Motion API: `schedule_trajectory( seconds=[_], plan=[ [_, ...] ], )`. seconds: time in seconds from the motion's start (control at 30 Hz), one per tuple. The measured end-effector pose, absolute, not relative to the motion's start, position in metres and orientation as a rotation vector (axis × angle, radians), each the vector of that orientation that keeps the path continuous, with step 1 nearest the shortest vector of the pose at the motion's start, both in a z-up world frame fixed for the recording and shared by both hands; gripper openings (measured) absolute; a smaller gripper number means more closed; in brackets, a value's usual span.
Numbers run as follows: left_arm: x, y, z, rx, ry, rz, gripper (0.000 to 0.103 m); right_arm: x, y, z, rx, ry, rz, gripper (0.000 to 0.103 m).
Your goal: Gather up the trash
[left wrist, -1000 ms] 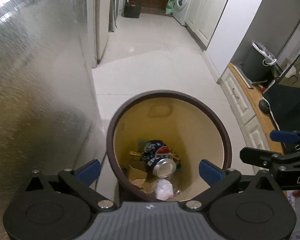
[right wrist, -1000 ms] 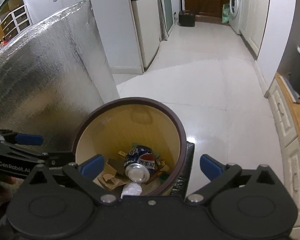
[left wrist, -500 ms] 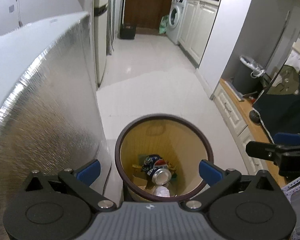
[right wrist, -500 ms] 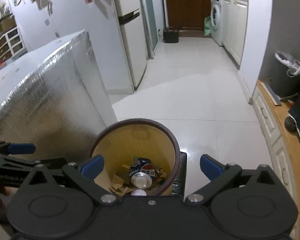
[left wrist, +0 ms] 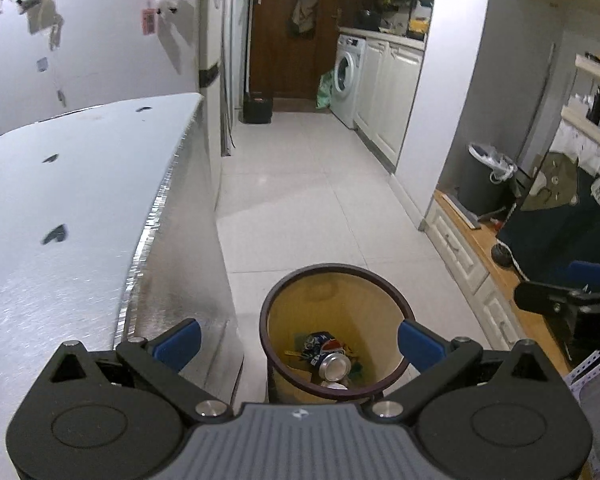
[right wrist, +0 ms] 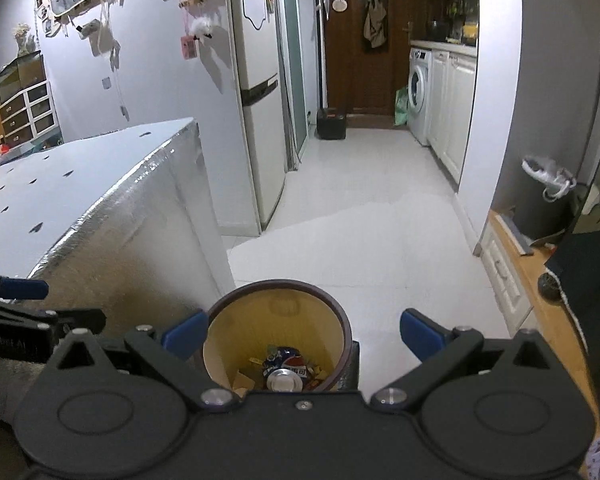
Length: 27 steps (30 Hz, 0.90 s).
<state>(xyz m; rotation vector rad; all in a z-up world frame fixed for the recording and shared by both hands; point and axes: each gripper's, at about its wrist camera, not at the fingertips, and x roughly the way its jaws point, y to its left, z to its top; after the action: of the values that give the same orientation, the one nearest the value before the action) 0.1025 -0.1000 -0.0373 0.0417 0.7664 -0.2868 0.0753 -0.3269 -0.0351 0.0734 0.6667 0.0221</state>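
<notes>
Fingers wide apart on both sides, nothing between them: the left gripper (left wrist: 298,338) and the right gripper (right wrist: 304,332) both hang released above the bin (left wrist: 284,300) on the floor. Down inside lies the trash, a crushed blue can (left wrist: 330,360) among paper scraps (right wrist: 242,380). That load looks delivered. Left of the bin, the foil-covered desk (left wrist: 80,208) shows only small dark specks, too small to identify, so whether anything remains to collect is unclear.
</notes>
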Motion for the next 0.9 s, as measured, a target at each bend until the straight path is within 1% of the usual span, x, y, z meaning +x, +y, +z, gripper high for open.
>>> schedule_trajectory(
  seconds=[0.23, 0.47, 0.9],
  plan=[
    [0.081, -0.079, -0.021, -0.001, 0.772, -0.265, 0.103, 0.05, -0.311, -0.02, 0.059, 0.633, -0.004, 0.103],
    [0.059, -0.064, -0.009, 0.01, 0.731, -0.257, 0.103, 0.032, -0.299, -0.017, 0.071, 0.637, -0.023, 0.103],
    [0.028, -0.058, -0.023, 0.031, 0.731, -0.235, 0.103, 0.0, -0.278, -0.024, 0.057, 0.626, -0.088, 0.103]
  ],
)
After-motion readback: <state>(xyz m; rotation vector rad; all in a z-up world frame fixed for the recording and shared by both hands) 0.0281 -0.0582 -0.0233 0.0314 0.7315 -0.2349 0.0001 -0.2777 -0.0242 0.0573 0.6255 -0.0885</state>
